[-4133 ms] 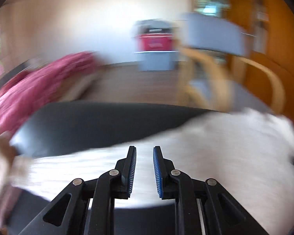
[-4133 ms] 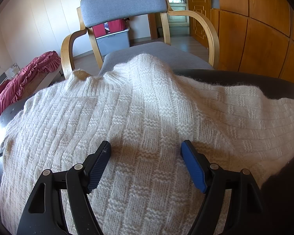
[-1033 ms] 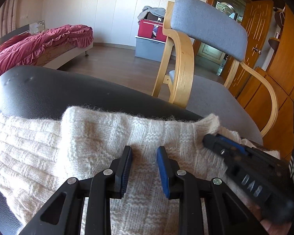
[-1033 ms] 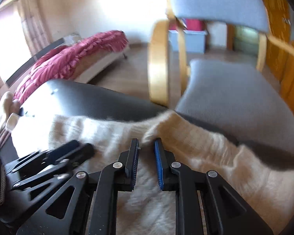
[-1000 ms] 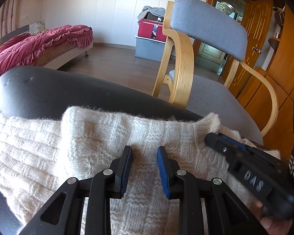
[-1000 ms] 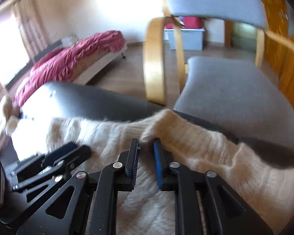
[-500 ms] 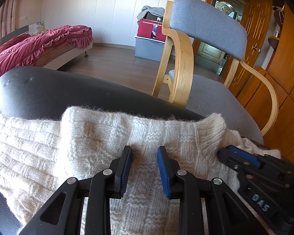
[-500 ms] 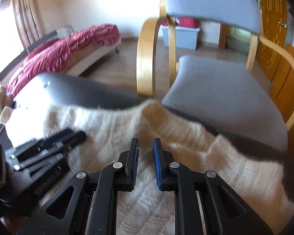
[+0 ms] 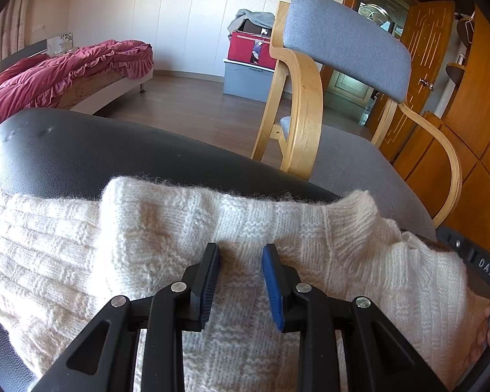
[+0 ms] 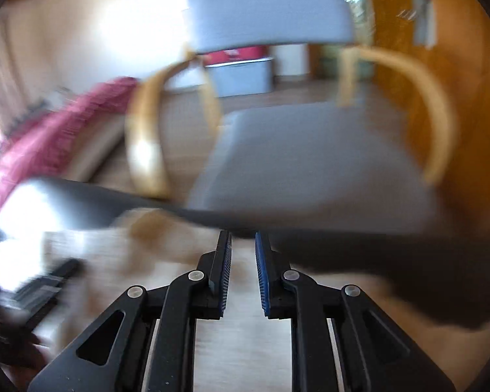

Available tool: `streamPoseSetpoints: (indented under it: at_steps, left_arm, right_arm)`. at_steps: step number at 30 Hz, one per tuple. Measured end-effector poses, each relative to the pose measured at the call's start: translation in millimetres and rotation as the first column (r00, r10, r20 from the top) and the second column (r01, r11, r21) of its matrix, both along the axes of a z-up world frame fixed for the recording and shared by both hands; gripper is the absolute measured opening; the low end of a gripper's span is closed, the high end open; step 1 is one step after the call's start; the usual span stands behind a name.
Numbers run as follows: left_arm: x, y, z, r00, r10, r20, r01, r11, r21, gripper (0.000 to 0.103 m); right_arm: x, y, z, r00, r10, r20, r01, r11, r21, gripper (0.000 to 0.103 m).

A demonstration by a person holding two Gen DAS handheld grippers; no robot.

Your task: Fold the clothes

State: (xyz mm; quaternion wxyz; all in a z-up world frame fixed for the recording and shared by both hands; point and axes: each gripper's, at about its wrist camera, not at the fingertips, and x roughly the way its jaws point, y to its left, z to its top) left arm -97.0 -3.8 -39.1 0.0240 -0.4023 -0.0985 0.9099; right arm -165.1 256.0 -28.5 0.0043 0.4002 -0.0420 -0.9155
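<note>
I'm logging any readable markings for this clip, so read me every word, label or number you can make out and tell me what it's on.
"DAS": raised letters on the black body of the right gripper, at the right edge of the left wrist view.
Red storage box: a picture label, too small to read.
Right wrist view: too blurred, nothing readable.

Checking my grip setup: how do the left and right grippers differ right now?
The left gripper shows the wider gap, over the white sweater; the right gripper shows a narrow one. The left gripper's view is sharp; the right gripper's is motion-blurred. Both have blue pads, and neither visibly clamps cloth.
</note>
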Motion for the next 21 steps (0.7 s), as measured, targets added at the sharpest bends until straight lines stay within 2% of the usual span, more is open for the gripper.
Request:
streamPoseSetpoints:
  at_steps: [3, 6, 8, 10, 12, 15, 17, 19, 21]
  left_arm:
    - [0, 0, 0, 1.0, 0.0, 0.0, 0.0, 1.0, 0.003, 0.027]
    - [1, 0, 0, 1.0, -0.001, -0.001, 0.001, 1.0, 0.01, 0.028]
    - [1, 0, 0, 1.0, -0.002, -0.002, 0.002, 1.0, 0.011, 0.028]
    - [1, 0, 0, 1.0, -0.003, -0.002, 0.003, 1.0, 0.013, 0.029]
    - [1, 0, 0, 1.0, -0.005, -0.002, 0.005, 1.0, 0.012, 0.03]
    - [1, 0, 0, 1.0, -0.007, -0.003, 0.007, 1.0, 0.013, 0.03]
    - [2, 0, 0, 1.0, -0.007, -0.003, 0.007, 1.0, 0.014, 0.03]
    - [2, 0, 0, 1.0, -0.007, -0.003, 0.007, 1.0, 0.015, 0.03]
    - [2, 0, -1, 1.0, -0.007, -0.003, 0.007, 1.0, 0.015, 0.031]
  right_arm:
    - [-8, 16, -18, 0.998, 0.029, 0.055, -0.023, 0.994, -0.108, 0.018]
    - [-15, 11, -25, 0.998, 0.032, 0.062, -0.028, 0.997, -0.078, 0.015]
    - [-15, 12, -27, 0.998, -0.008, 0.062, 0.01, 0.999, -0.036, 0.015]
    - [-12, 14, -24, 0.999, -0.014, 0.046, 0.017, 0.999, -0.045, 0.015]
    - [-5, 16, -15, 1.0, 0.011, -0.005, -0.011, 0.993, -0.118, 0.015]
    - [-5, 4, -13, 0.992, 0.13, 0.009, -0.124, 0.964, -0.234, 0.017]
    - [-8, -9, -23, 0.983, 0.176, 0.052, -0.161, 0.963, -0.218, 0.017]
    - [-15, -18, -30, 0.985, 0.158, 0.068, -0.147, 0.978, -0.148, 0.013]
    - [-14, -13, -27, 0.989, 0.133, 0.057, -0.123, 0.981, -0.152, 0.012]
